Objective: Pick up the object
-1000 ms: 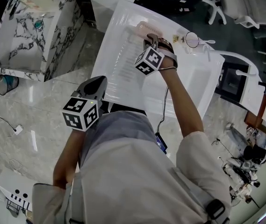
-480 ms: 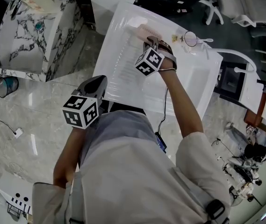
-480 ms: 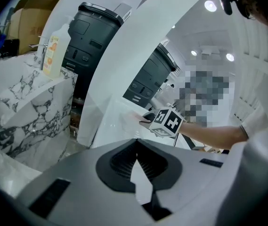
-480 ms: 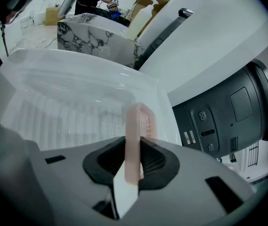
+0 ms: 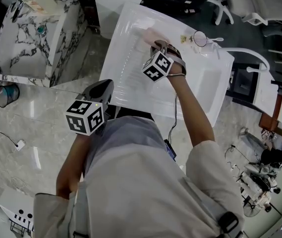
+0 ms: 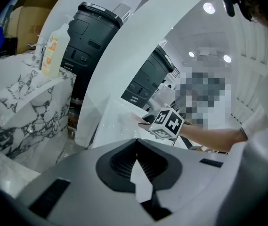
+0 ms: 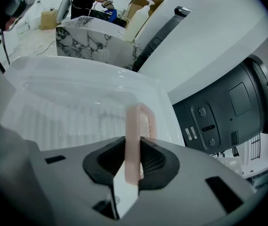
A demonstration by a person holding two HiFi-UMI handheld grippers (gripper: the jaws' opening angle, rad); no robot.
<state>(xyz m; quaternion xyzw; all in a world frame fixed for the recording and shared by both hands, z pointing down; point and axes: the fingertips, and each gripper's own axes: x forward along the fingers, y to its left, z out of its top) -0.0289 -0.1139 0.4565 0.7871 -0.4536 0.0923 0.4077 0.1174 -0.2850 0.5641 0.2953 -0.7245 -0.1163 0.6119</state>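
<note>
Already the right gripper [image 7: 133,163] clenches a thin pink plastic slab [image 7: 137,119] over the white ribbed tray [image 7: 68,112] ahead; lifting it clear seemingly remains. The left gripper [image 6: 136,163] is closed, empty.

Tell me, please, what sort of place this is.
Probably an office or lab with a mock kitchen corner: a white moulded sink unit with ribbed drainboard, a black-veined white marble-look counter and white swivel office chairs.
</note>
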